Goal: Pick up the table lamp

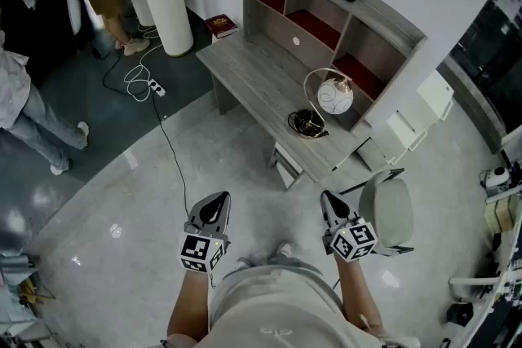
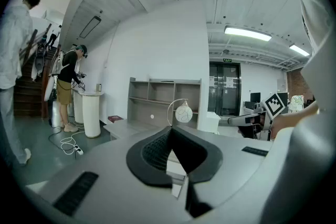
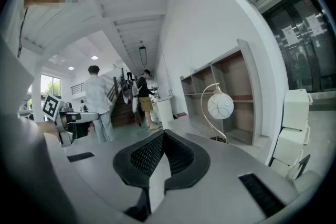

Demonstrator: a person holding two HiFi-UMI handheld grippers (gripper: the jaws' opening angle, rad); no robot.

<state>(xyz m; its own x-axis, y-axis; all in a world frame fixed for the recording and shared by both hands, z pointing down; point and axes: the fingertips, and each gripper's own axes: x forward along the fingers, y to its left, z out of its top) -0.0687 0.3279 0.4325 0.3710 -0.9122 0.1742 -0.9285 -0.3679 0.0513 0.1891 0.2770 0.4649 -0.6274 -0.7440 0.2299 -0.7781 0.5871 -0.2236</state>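
The table lamp [image 1: 328,98] has a white globe shade with thin swirl lines, a curved metal arm and a round dark base. It stands on the grey desk [image 1: 253,77] in front of the shelf unit. It also shows far ahead in the left gripper view as lamp [image 2: 182,112] and in the right gripper view as lamp [image 3: 219,106]. My left gripper [image 1: 214,206] and right gripper [image 1: 330,204] hang side by side over the floor, well short of the desk. Both are shut with nothing between the jaws.
A grey shelf unit [image 1: 342,20] with red-lined compartments backs the desk. A white pedestal [image 1: 167,4] stands at the left, with a cable and power strip [image 1: 155,88] on the floor. A grey chair [image 1: 387,212] sits beside my right gripper. Two people [image 2: 68,86] stand at the far left.
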